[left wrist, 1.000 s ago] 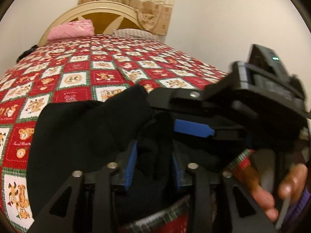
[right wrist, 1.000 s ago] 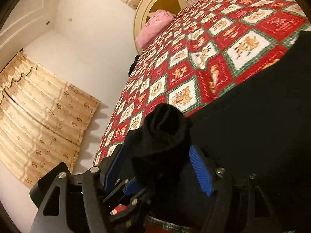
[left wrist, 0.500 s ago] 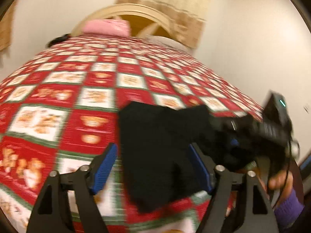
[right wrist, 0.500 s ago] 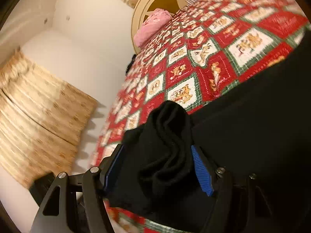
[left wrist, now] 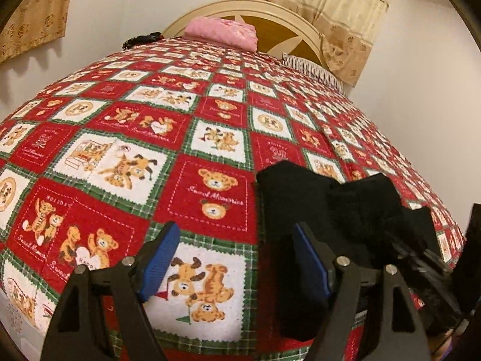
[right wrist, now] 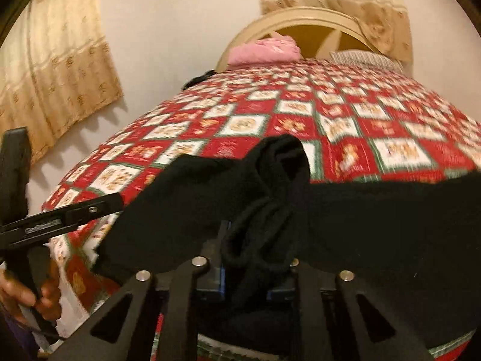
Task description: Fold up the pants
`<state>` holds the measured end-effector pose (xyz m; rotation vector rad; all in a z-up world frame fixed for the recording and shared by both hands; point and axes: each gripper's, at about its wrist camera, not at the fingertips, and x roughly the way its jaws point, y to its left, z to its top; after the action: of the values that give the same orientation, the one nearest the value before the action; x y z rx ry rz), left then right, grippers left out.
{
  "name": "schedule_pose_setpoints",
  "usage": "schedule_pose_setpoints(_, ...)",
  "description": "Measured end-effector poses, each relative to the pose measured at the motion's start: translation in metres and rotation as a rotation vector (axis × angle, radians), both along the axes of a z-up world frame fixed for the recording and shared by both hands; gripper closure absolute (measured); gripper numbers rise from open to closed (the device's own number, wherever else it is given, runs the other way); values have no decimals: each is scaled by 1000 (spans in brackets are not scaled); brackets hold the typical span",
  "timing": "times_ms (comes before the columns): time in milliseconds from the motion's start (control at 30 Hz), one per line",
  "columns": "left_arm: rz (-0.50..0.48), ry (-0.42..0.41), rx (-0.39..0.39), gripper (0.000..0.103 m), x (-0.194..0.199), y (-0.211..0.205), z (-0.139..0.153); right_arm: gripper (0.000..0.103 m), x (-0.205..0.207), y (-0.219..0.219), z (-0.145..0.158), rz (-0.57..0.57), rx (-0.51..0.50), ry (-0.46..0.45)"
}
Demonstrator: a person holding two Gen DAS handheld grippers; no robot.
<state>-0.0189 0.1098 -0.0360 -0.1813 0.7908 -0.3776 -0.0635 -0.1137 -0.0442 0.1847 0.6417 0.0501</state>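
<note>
My left gripper (left wrist: pixel 234 264) let go and is wide now, the black pants (left wrist: pixel 330 210) just right of it on the bed (left wrist: pixel 210 138). My right gripper (right wrist: pixel 255 273) is closing on a bunched bit, ready to fold.

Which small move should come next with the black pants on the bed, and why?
Probably bring the open left gripper over to the loose edge of the black pants and pinch it. The right gripper is closing on a bunched part of them, while only bedspread lies between the left one's pads.
</note>
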Motion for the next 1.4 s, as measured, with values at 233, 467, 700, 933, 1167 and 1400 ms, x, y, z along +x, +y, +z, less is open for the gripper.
schedule_pose_setpoints(233, 44, -46, 0, 23, 9, 5, 19, 87, -27, -8, 59, 78, -11, -167)
schedule_pose_setpoints(467, 4, -79, 22, 23, 8, -10, 29, 87, -54, -60, 80, 66, -48, -196)
schedule_pose_setpoints(700, -70, -71, 27, 23, 8, -38, 26, 87, -80, -117, 75, -35, -124, -139)
schedule_pose_setpoints(933, -154, -82, 57, 23, 1, -73, 27, 87, -91, -150, 42, -119, -120, -45)
schedule_pose_setpoints(1167, -223, -90, 64, 23, -3, -102, 30, 87, -102, -163, 30, -152, -115, -27)
schedule_pose_setpoints(1400, -277, -66, 95, 23, -13, -133, 19, 87, -104, -189, 0, -176, 21, 2)
